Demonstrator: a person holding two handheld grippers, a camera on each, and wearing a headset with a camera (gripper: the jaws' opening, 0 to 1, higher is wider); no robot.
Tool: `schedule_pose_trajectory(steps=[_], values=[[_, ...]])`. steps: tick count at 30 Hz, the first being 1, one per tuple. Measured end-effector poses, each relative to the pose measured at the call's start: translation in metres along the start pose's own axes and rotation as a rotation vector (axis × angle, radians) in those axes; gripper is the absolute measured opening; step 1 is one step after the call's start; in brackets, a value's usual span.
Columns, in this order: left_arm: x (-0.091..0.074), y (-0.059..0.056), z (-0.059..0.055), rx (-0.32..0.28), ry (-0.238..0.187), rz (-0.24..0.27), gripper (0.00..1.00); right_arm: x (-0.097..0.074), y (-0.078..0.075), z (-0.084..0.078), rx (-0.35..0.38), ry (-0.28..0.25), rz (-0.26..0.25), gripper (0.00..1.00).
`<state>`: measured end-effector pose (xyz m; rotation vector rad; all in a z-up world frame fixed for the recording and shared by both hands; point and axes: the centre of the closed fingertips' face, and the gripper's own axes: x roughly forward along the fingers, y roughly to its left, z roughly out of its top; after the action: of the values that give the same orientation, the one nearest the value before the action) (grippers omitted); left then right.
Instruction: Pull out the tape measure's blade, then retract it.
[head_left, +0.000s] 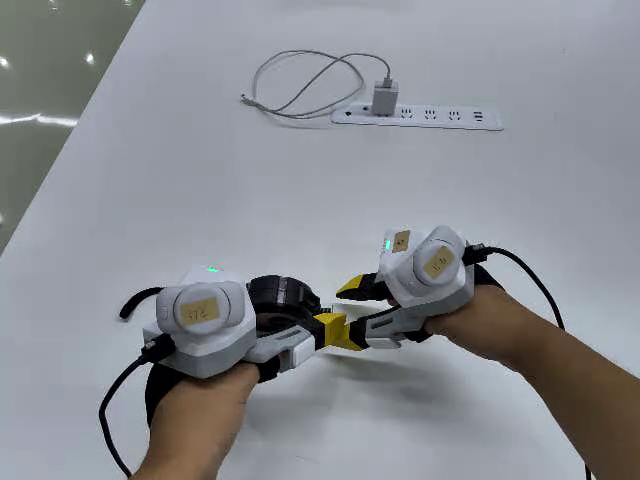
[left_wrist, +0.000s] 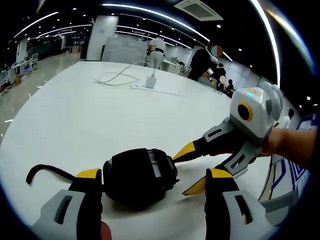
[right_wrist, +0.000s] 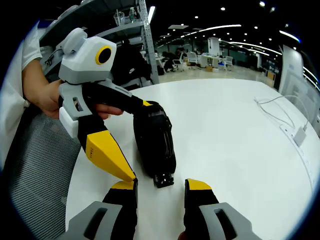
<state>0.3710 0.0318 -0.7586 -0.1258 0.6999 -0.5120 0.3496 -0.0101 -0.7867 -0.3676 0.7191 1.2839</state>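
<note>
Tape measure one, grippers two.

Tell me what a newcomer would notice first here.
A black tape measure lies on the white table, between the open left tongs. The right tongs, also open, point at its end. A power strip lies farther back.

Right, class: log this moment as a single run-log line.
tape measure: on table, blade not drawn | left tool: open, jaws either side of it | right tool: open, facing its blade end
</note>
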Motion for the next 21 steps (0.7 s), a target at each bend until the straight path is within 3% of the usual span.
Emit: schedule_pose_trajectory(steps=[21], values=[[-0.011, 0.006, 0.007, 0.024, -0.025, 0.000, 0.86, -0.014, 0.000, 0.001, 0.002, -0.008, -0.027, 0.35]])
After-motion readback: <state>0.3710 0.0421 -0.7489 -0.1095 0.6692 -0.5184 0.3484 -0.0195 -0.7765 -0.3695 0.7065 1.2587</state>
